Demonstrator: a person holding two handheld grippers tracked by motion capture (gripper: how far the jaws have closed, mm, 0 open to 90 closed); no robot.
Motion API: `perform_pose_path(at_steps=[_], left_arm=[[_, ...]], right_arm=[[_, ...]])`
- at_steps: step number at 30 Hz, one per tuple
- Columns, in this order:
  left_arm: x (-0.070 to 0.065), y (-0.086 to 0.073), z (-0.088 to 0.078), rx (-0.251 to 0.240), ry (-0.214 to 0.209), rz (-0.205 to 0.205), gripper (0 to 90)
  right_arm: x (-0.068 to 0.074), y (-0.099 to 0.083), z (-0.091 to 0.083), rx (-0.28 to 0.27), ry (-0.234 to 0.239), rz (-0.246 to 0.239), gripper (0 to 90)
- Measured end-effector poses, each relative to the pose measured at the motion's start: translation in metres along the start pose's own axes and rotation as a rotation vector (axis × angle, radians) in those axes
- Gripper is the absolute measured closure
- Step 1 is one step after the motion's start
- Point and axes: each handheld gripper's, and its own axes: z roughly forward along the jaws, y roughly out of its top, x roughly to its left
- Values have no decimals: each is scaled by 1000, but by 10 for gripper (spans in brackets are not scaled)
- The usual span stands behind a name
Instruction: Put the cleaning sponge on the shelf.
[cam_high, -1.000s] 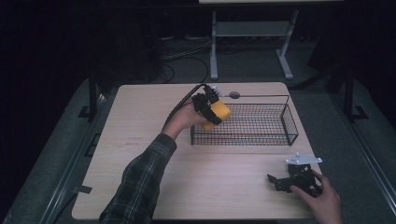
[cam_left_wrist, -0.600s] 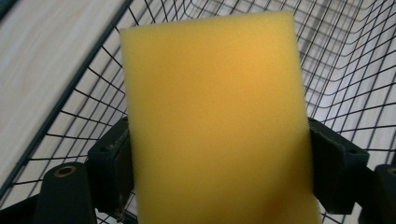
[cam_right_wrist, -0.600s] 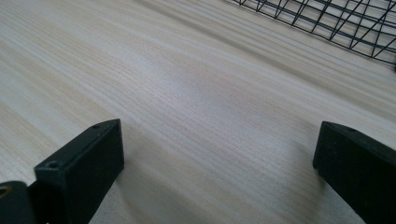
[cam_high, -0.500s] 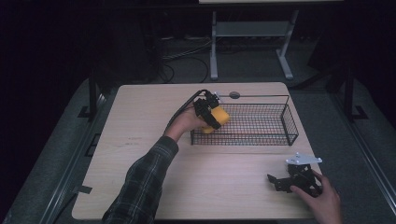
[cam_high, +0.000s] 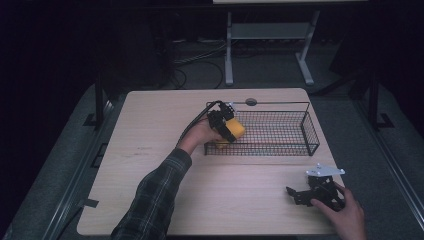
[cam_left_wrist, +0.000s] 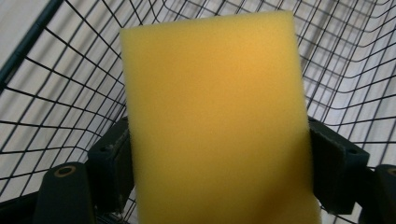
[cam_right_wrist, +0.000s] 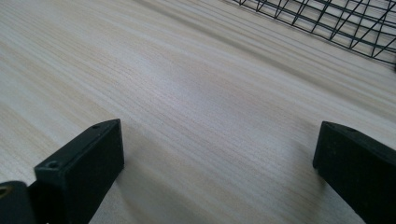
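Note:
A yellow sponge (cam_high: 235, 129) is held over the left end of the black wire basket (cam_high: 310, 131), with my left gripper (cam_high: 226, 128) shut on it. In the left gripper view the sponge (cam_left_wrist: 215, 116) stands between the two black jaws, whose pads press its sides, and the basket's mesh (cam_left_wrist: 56, 93) lies right behind it. My right gripper (cam_high: 299, 194) rests on the table near the front right corner, held by a hand. In the right gripper view its jaws stand wide apart over bare wood (cam_right_wrist: 210, 116), open, with nothing between them.
The light wooden table (cam_high: 150, 130) has a round grommet (cam_high: 251, 102) at its back edge, behind the basket. A corner of the basket (cam_right_wrist: 336, 23) lies beyond the right gripper. Dark floor, cables and a white stand's legs (cam_high: 229, 55) lie past the table.
My left gripper has sunk with the sponge, down toward the left end of the basket. The right gripper has stayed where it was.

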Motion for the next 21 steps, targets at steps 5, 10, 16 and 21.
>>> perform_pose_path(at_steps=[5, 10, 16, 21], left_arm=[[0, -1, 3, 8, -5, 3, 210], [0, -1, 4, 21, 3, 14, 210], [-1, -1, 4, 25, -1, 17, 205], [-2, -1, 4, 29, 4, 22, 199]], right_arm=[[0, 0, 0, 0, 0, -1, 13], [0, 0, 0, 0, 0, -1, 13], [0, 0, 0, 0, 0, -1, 13], [0, 0, 0, 0, 0, -1, 13]])
